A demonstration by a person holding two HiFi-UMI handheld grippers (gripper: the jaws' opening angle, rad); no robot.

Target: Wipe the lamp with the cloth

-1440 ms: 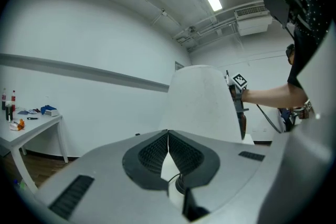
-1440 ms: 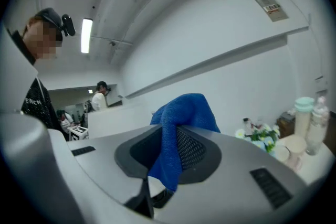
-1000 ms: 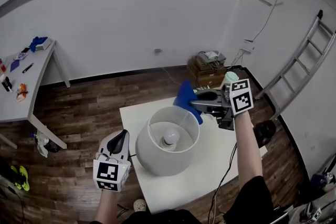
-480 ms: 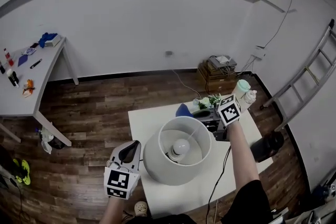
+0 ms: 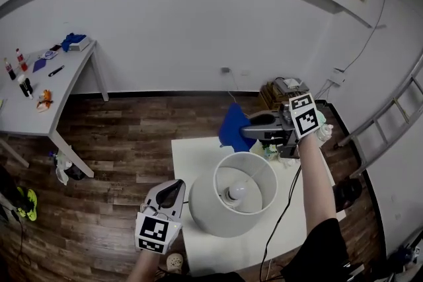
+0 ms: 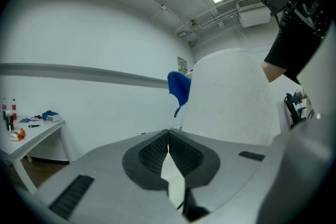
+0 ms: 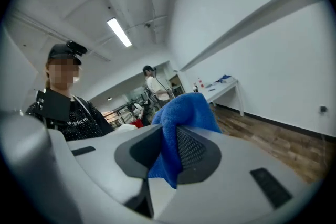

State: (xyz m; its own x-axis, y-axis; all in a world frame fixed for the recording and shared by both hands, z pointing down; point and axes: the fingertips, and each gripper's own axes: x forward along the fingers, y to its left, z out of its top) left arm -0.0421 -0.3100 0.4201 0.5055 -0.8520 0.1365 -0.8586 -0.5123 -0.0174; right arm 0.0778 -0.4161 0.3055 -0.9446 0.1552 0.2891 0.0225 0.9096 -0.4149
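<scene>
- Right gripper [image 5: 248, 132]: jaws clamped on blue cloth [image 5: 234, 127], near far side of lamp [image 5: 215, 211].
- Left gripper [image 5: 173, 189]: jaws together, nothing between, just beside lamp shade.
- Lamp: upright on white desk [image 5: 193, 156].

Lamp hogs the middle, and the open lanes are left and rear-left!

The lamp [image 5: 232, 193] fills the centre of the tabletop [image 5: 198, 154], its shade open at the top with the bulb exposed inside. Bare tabletop runs along the left edge and across the far left corner, so that's the easy way in. The left gripper [image 5: 173, 188], jaws together, sits just beside the shade's left wall with open floor behind it. The right side is tight. A black cord [image 5: 283, 211] trails down the tabletop and small clutter [image 5: 272, 152] crowds the rear right. There too, the right gripper [image 5: 246, 132] holds the blue cloth [image 5: 232, 127] just past the shade's far rim.
</scene>
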